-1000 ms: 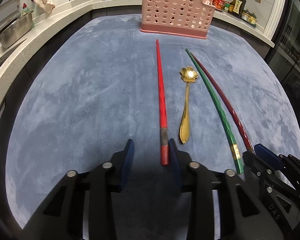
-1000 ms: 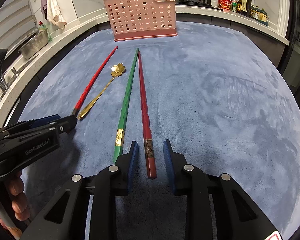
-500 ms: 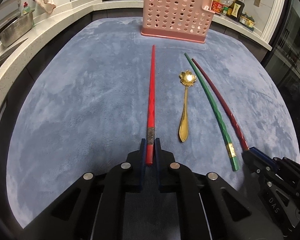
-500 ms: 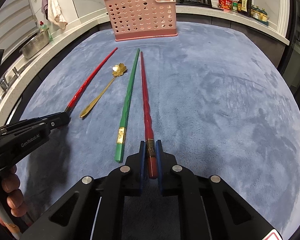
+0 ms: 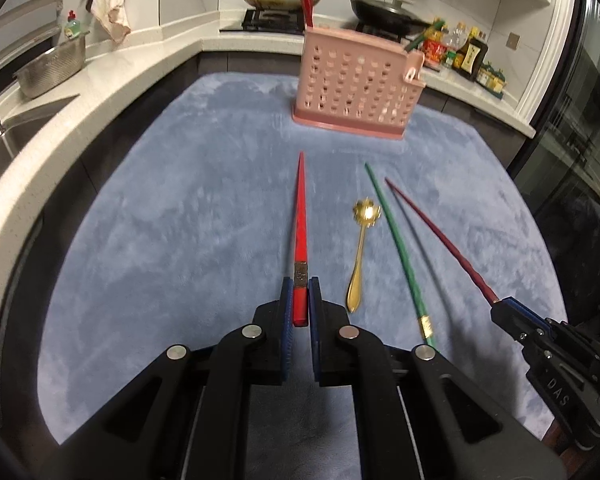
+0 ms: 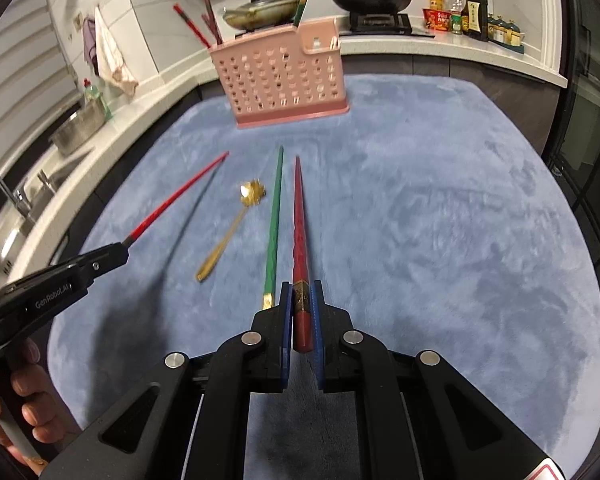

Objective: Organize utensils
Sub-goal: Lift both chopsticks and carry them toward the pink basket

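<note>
Gripping the thick end of the bright red chopstick point(image 5: 300, 224), the left gripper point(image 5: 299, 300) is seen in the left wrist view with its jaws closed on the stick, whose long axis runs straight ahead toward 12 o'clock. The tip is aimed a little to the left of the pink utensil basket point(image 5: 356, 88), which stands at the far end of the blue mat point(image 5: 160, 240) at about 1 o'clock. The gold spoon point(image 5: 360, 256) lies just beside the gripper at 1 o'clock, with the green chopstick point(image 5: 396, 240) beyond it, both flat on the mat. At 3 o'clock the right gripper point(image 5: 500, 308) is seen holding the dark red chopstick point(image 5: 440, 236) raised clear of the mat, a thin shadow lying beneath it.

In the right wrist view, the right gripper point(image 6: 302, 304) is closed on the banded butt of the dark red chopstick point(image 6: 299, 216), its axis pointing to 12 o'clock and the basket point(image 6: 280, 80) lying slightly left, at 11 o'clock. Several chopsticks already stand in the basket. The left gripper point(image 6: 116, 250) appears at 9 o'clock with its stick lifted over a shadow.

Both sticks are judged ready for carrying; the two grippers look about equally far from the basket, and each stick must be tipped upright before insertion.
</note>
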Motion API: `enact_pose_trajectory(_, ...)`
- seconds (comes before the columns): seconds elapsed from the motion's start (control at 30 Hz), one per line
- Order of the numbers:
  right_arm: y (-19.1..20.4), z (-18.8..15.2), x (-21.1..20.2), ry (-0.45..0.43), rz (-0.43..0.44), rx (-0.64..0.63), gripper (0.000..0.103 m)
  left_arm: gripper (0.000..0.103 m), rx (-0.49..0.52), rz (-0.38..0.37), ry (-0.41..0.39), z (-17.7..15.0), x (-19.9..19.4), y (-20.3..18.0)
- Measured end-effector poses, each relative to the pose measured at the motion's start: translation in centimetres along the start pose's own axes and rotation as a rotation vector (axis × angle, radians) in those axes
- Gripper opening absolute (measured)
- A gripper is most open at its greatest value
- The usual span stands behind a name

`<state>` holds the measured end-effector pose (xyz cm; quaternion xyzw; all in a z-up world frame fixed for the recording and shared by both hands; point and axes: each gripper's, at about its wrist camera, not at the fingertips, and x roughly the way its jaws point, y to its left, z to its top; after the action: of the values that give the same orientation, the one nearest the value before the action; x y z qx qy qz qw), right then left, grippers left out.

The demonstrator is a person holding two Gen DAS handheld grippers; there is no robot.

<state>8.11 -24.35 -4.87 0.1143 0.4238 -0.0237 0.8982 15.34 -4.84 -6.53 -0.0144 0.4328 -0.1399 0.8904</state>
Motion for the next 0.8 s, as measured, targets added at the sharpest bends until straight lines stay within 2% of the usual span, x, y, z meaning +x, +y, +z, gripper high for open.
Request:
enact_pose_trajectory(0.37,-0.2,5.2,-3.7,-0.119,0.022,0.023,0.008,0.007,0.025,-0.004,-0.093,4.9,-3.8,-0.6)
enact_pose_trajectory(0.8,1.1,12.7,-6.4,-0.264,0.012,-0.051,0.008,0.007,0.063,0.021,-0.173,11.8,-5.9,-2.2)
